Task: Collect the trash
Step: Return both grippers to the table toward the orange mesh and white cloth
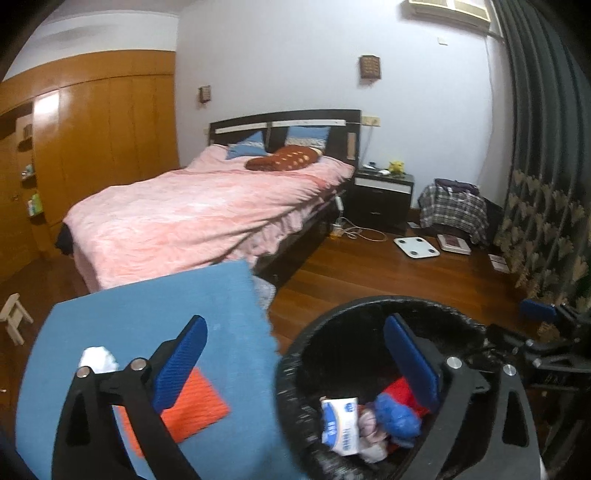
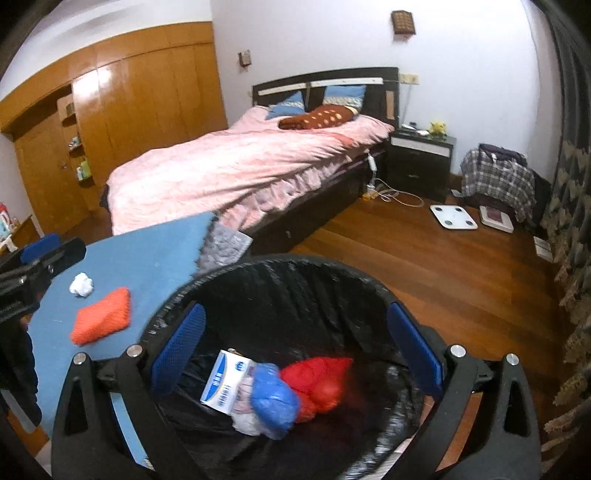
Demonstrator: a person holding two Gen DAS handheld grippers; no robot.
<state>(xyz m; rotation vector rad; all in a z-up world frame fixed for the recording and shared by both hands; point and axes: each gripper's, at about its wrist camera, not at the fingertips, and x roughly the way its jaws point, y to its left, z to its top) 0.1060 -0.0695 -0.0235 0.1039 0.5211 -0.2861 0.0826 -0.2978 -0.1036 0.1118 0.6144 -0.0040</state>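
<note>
I see a bedroom with white walls [image 1: 295, 55] and a glossy wood floor [image 1: 369, 273]. At centre stands a dark-framed bed [image 1: 207, 210] under a pink cover. A tall orange-brown wardrobe [image 1: 107, 140] fills the left. Right of the bed is a black nightstand [image 1: 382, 199], and a dark curtain [image 1: 543, 155] hangs down the right edge. An air conditioner [image 1: 450, 9] sits upper right.

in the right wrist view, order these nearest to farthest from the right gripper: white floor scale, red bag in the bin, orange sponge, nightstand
From the right gripper:
1. red bag, in the black-lined bin just below the open jaws.
2. orange sponge, on the blue table to the left.
3. white floor scale, on the wooden floor, upper right.
4. nightstand, beside the bed against the far wall.
</note>
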